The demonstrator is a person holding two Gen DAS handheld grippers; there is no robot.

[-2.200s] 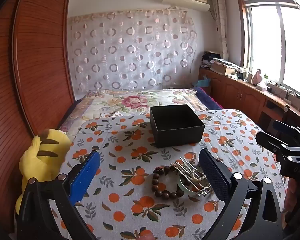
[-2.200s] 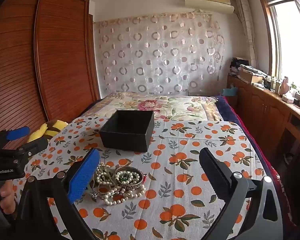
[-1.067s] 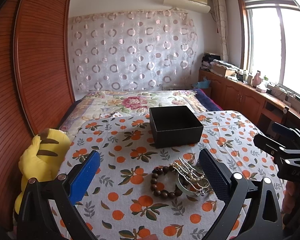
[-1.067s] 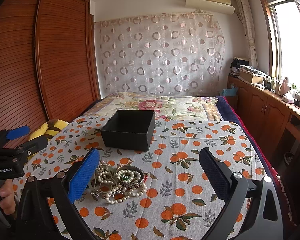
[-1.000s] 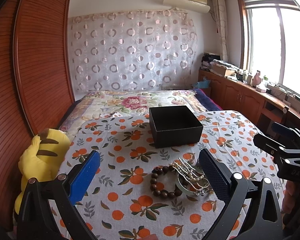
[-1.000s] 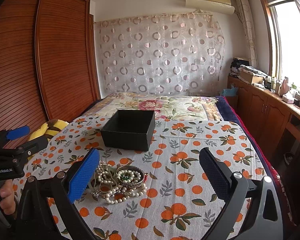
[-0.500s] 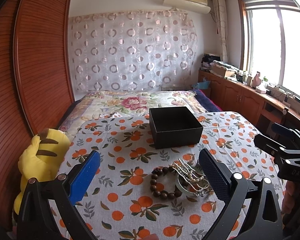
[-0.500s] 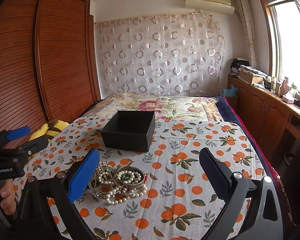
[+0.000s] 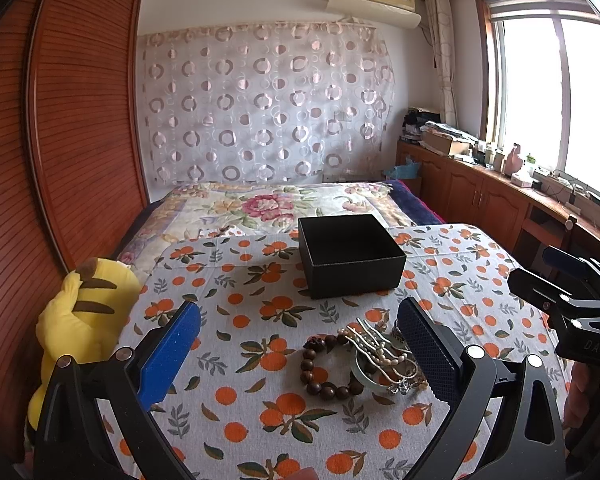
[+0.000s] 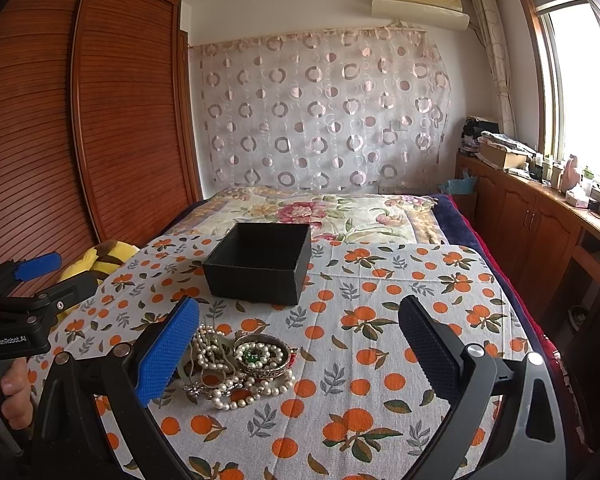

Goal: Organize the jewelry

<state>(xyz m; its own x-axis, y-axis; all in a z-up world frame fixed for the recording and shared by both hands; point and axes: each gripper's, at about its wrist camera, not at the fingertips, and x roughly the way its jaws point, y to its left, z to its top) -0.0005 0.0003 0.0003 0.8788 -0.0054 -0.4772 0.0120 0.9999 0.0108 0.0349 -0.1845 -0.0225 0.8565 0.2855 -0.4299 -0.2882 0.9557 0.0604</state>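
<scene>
A pile of jewelry lies on the orange-print cloth: a brown wooden bead bracelet (image 9: pixel 324 368), pearl strands (image 9: pixel 376 346) and a round bangle (image 10: pixel 262 354) with pearls (image 10: pixel 236 390). An open, empty black box (image 9: pixel 350 254) stands behind the pile; it also shows in the right wrist view (image 10: pixel 262 258). My left gripper (image 9: pixel 300 354) is open and empty, above the near edge, with the pile between its fingers toward the right one. My right gripper (image 10: pixel 300 354) is open and empty, with the pile by its left finger.
A yellow plush toy (image 9: pixel 86 312) lies at the table's left edge. A flowered bed (image 9: pixel 276 204) is behind the table. A wooden wardrobe (image 9: pixel 60 152) stands on the left, and low cabinets (image 10: pixel 540 220) under the window on the right.
Both grippers have risen and tilted very slightly; the scene sits a touch lower in view. Nothing was taken hold of or moved.
</scene>
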